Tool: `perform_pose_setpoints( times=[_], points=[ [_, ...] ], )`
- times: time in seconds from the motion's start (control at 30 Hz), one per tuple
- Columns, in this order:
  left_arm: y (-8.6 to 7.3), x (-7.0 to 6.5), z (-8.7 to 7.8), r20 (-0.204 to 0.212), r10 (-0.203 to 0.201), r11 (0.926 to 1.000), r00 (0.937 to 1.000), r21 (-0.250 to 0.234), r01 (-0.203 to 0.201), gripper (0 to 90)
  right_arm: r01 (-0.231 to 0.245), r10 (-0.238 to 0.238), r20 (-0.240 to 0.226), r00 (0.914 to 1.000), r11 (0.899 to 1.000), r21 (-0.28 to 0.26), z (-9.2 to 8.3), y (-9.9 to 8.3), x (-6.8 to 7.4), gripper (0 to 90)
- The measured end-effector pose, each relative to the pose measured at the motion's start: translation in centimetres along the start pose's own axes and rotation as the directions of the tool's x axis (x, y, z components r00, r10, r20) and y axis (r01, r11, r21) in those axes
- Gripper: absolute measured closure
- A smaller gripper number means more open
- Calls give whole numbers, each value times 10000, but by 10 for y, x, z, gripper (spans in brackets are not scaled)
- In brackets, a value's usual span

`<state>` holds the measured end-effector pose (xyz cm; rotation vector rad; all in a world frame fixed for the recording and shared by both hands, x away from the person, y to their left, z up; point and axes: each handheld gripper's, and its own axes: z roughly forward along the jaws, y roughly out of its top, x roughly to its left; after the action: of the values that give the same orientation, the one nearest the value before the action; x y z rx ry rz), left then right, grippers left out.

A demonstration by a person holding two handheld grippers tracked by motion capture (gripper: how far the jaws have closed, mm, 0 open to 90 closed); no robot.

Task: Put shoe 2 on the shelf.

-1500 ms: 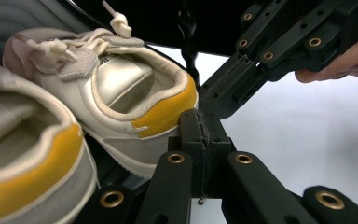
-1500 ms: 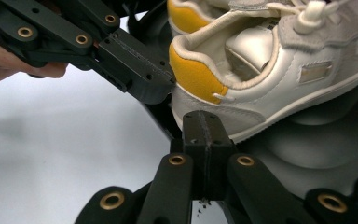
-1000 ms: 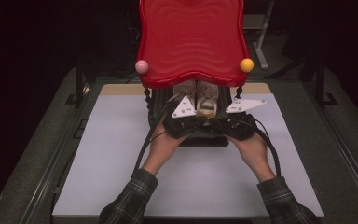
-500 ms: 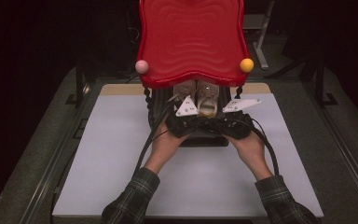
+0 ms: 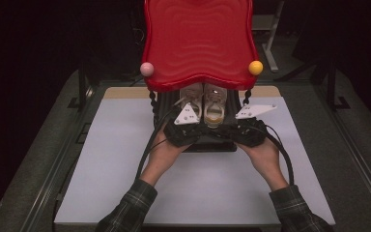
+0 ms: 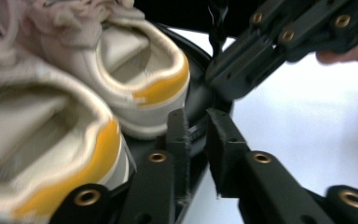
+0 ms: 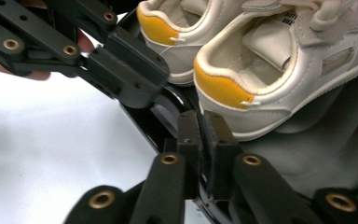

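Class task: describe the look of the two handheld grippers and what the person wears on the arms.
Both the left gripper and right gripper are black, with brass-coloured rivets, a pale three-cornered plate on top and a trailing black cable. The sleeves are dark green plaid.

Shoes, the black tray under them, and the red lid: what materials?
Shoes: probably off-white synthetic leather, matte, stitched panels, with yellow heel tabs that look like fabric. Black tray: likely hard plastic, glossy; its rim catches reflections. Red lid: seemingly moulded plastic, semi-gloss, with wavy ridges across its surface.
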<state>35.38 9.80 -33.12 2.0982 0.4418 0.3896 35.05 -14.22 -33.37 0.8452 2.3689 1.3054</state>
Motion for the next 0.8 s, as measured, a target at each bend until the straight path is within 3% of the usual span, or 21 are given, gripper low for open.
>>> perform_pose_setpoints(
  times=[0.17,0.43,0.63,0.8],
  points=[
    [-10,-4,-17,10,-223,9995,9998,210,223,605,-64,64,-61,10000,9999,-142,-10,-5,3,707],
    [-33,-13,-41,-14,-598,9966,9982,561,598,436,-240,240,-6,9997,9996,119,-22,-26,3,538],
    [-56,-17,-54,-349,-734,9931,9967,889,762,307,-395,393,47,9992,9985,379,-31,-40,3,440],
    [-79,-16,-67,-611,-965,9870,9935,1230,1035,263,-578,574,75,9983,9962,653,-36,-55,2,391]
  ],
)
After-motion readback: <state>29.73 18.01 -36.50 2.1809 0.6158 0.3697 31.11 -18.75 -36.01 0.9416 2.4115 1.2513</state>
